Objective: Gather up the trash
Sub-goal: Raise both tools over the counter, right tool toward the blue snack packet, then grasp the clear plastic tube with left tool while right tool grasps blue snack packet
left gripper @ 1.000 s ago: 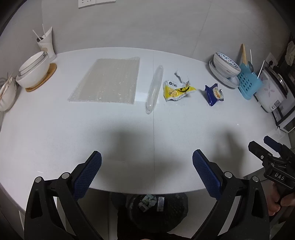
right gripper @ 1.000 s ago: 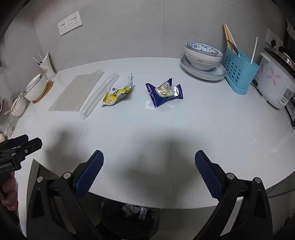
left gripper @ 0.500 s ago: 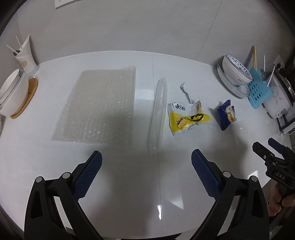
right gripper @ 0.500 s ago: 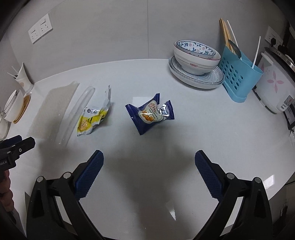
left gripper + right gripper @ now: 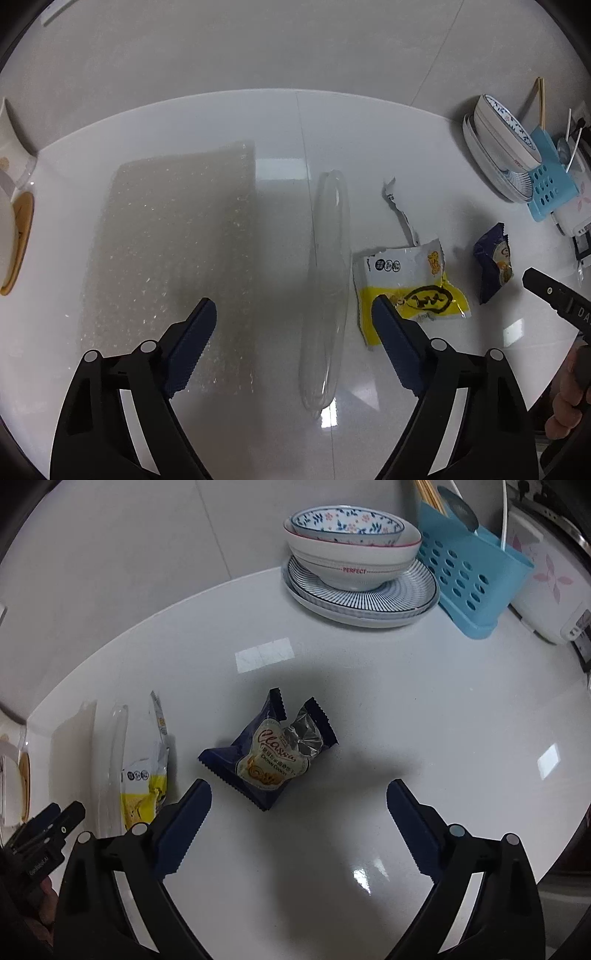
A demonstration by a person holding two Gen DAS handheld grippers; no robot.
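On the white table [image 5: 110, 325], the bubble wrap sheet [image 5: 173, 258] lies toward the left edge, the clear plastic tube [image 5: 327, 288] just beside it. My left gripper [image 5: 293, 325] hangs over both, jaws wide but closing, gripping nothing. The yellow snack wrapper [image 5: 404, 288] comes next toward the right. My right gripper [image 5: 299, 806] hovers above the dark blue cookie packet [image 5: 269, 757] mid-table, jaws wide and closing, pads touching nothing.
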